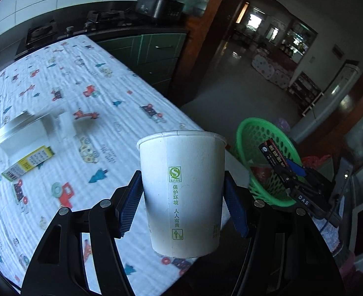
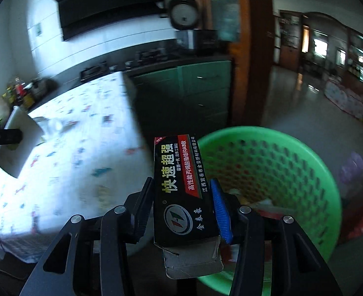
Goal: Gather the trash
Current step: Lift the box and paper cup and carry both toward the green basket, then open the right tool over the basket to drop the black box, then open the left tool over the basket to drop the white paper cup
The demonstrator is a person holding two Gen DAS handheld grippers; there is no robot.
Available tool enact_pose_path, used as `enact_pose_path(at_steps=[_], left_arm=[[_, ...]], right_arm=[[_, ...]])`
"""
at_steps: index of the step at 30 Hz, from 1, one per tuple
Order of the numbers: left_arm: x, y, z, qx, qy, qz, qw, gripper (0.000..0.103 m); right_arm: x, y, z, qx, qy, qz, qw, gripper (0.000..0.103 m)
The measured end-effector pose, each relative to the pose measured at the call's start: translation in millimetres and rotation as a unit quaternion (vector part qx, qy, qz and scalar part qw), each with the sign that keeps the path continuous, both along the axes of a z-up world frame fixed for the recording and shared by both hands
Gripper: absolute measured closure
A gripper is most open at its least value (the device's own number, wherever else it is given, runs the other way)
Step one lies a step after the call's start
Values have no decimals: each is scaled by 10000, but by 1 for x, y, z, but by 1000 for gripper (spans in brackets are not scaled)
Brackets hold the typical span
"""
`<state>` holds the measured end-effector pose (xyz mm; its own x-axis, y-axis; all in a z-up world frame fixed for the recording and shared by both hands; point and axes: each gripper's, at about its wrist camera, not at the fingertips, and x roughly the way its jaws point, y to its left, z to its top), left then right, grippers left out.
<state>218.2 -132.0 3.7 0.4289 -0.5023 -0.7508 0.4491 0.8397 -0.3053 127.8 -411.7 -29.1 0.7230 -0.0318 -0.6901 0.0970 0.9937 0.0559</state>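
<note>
At the edge of a kitchen table spread with a white quilted cloth printed with small red tractors and blue trees (image 1: pixel 87 79), two pieces of rubbish were on their way to a round green perforated plastic basket (image 2: pixel 275 157) standing just past the table's corner. The left gripper (image 1: pixel 181 204) had its blue-padded jaws pressed on both sides of an upright white paper cup (image 1: pixel 181 187), held clear of the cloth. The right gripper (image 2: pixel 184 207) was clamped on a flat black cardboard glue box (image 2: pixel 179 187), its torn grey flap hanging toward the camera, with the box's far end over the basket's near rim. Neither item had been dropped yet.

Some rubbish already lay in the basket's bottom, pale scraps and something red, too blurred to name. Judging by the table, the job was partly done: an opened white carton with a yellow and green label and a barcode (image 1: pixel 28 145) remained on the cloth, well apart from both grippers, and would seem to be next.

The cup carried a green "S" quality mark and, running down its seam, the green slogan 保护环境 人人有责, above a litter-bin pictogram. The box read 快速超强 in large yellow characters, a red band reading 高性能丙烯酸酯结构AB胶, a "NEW" corner flash, the brand 金豪泰 beside a round arrow logo, and a maker's line along the edge naming 江西宜春市. From the left wrist view, the right gripper's body showed the letters "DAS". The carton's label print was too small to read.
</note>
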Motion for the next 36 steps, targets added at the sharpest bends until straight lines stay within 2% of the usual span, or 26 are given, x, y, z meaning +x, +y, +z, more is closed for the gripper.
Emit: enact_pose_path(at_steps=[5,9,17,20,28,32,36], left_arm=[[1,-57,3,18,0,-445,9990,40],[2,-105,4,54,9,-787,9969,40],[11,-185,-13,174,130,-1252,9919,40],[15,-207,-23,269,172,-1340,9905,40],[24,-239,-46,461,251,-1378,9891,36],[24,-241,-54,551,256,-1368,9887,31],[24,-230,-53,592,243,-1365,9886,31]], right_arm=[[-10,-48,-13,1,152,-572,9982,58],[-13,-70,-22,105,246,-803,9964,58],[-22,-98,-30,218,239,-916,9953,58],[-25,-97,-28,185,180,-913,9955,54],[-45,-95,-20,99,-63,-888,9960,45],[-50,-95,-18,159,-112,-902,9957,45],[-52,-93,-15,172,-137,-893,9958,44]])
